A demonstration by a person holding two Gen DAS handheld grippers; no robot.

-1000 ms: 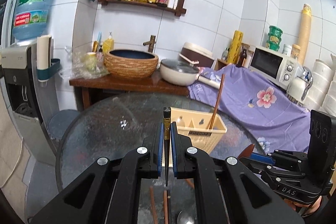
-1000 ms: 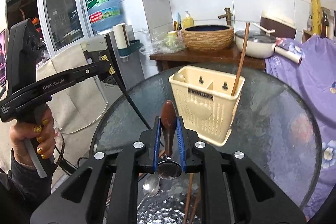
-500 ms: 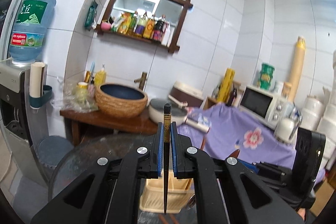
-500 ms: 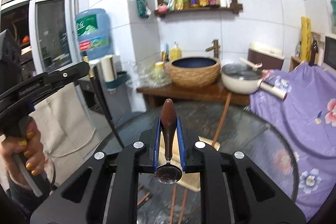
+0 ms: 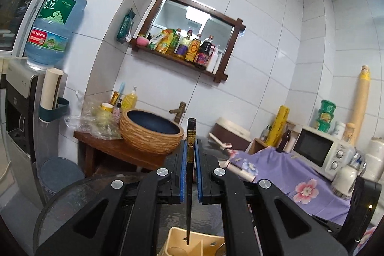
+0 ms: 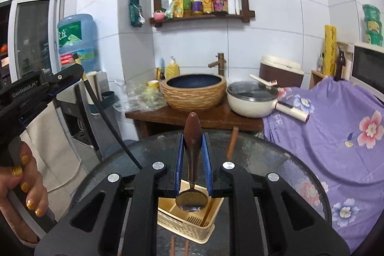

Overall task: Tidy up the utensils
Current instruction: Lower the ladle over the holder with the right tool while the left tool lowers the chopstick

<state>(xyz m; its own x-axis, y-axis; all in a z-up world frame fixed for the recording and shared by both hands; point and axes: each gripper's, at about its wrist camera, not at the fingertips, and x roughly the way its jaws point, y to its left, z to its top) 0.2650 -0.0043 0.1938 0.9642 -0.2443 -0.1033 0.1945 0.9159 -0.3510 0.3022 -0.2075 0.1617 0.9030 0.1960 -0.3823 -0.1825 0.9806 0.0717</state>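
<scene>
Both tongs have risen from the surface (image 6: 283, 160) and now hang over the caddy (image 6: 189, 227). Left tongs (image 5: 190, 155) clamp a black chopstick (image 5: 190, 160), tip above a compartment. Right tongs (image 6: 194, 155) clamp a spoon (image 6: 192, 150), bowl downward. Insertion appears next.

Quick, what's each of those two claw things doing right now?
Left gripper: shut on a black chopstick.
Right gripper: shut on a wooden-handled spoon.
</scene>
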